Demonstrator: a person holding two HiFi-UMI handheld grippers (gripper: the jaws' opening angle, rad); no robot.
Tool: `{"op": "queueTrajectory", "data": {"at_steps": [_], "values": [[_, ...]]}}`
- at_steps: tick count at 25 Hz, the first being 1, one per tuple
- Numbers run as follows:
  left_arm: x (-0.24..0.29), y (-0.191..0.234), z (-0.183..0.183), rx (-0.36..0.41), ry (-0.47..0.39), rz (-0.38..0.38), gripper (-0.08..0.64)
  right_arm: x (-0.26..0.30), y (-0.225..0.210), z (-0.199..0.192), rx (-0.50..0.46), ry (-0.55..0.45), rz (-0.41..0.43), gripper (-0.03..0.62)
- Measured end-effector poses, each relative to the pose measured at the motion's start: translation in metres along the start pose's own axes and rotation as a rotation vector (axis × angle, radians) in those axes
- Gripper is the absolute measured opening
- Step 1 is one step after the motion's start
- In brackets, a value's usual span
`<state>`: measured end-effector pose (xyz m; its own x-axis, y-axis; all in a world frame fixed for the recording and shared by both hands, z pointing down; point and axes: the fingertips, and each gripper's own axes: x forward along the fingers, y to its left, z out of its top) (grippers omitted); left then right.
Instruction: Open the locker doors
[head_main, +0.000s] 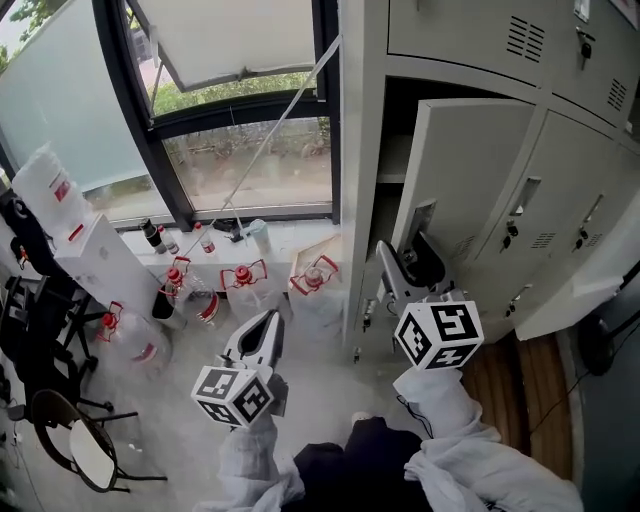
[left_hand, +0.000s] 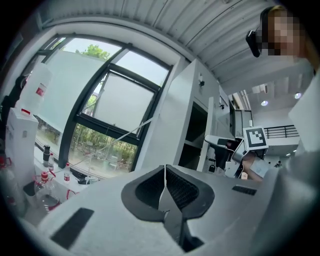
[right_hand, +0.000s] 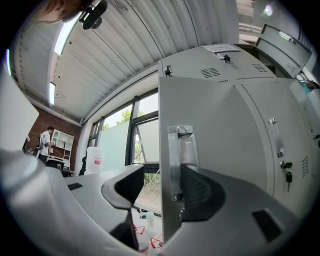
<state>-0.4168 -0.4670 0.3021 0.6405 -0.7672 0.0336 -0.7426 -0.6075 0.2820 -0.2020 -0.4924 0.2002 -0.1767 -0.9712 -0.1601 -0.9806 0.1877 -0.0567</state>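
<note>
At the lockers (head_main: 452, 40), one door (head_main: 465, 160) is half open between right gripper's (right_hand: 160, 176) spread jaws; left gripper (left_hand: 165, 175) shut, empty; other doors (head_main: 575, 215) closed.

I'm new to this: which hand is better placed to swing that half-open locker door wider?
Right. The right tool has jaws apart astride the edge of the locker door, beside its handle. The left tool is shut, pointing toward the window.

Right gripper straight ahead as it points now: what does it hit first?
The open locker door: its free edge already stands between the right gripper's spread jaws, handle beside one jaw. Whether they touch is unclear.
</note>
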Motion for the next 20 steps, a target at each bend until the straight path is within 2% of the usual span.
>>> {"op": "queueTrajectory", "data": {"at_steps": [4, 9, 12, 15, 20], "values": [[-0.013, -0.005, -0.003, -0.003, 0.007, -0.015, 0.015, -0.015, -0.003, 0.002, 0.0, 0.002, -0.029, 0.22], [-0.027, -0.011, -0.008, -0.007, 0.02, -0.025, 0.015, -0.031, -0.009, 0.003, -0.052, 0.012, -0.06, 0.191], [-0.034, -0.017, -0.011, -0.006, 0.027, -0.035, 0.015, -0.037, -0.014, 0.003, -0.143, 0.022, -0.096, 0.147], [-0.043, -0.022, -0.016, -0.004, 0.034, -0.044, 0.015, -0.038, -0.015, 0.0, -0.236, 0.049, -0.127, 0.143], [-0.059, -0.026, -0.023, -0.003, 0.047, -0.047, 0.015, -0.043, -0.016, 0.001, -0.237, 0.058, -0.134, 0.144]]}}
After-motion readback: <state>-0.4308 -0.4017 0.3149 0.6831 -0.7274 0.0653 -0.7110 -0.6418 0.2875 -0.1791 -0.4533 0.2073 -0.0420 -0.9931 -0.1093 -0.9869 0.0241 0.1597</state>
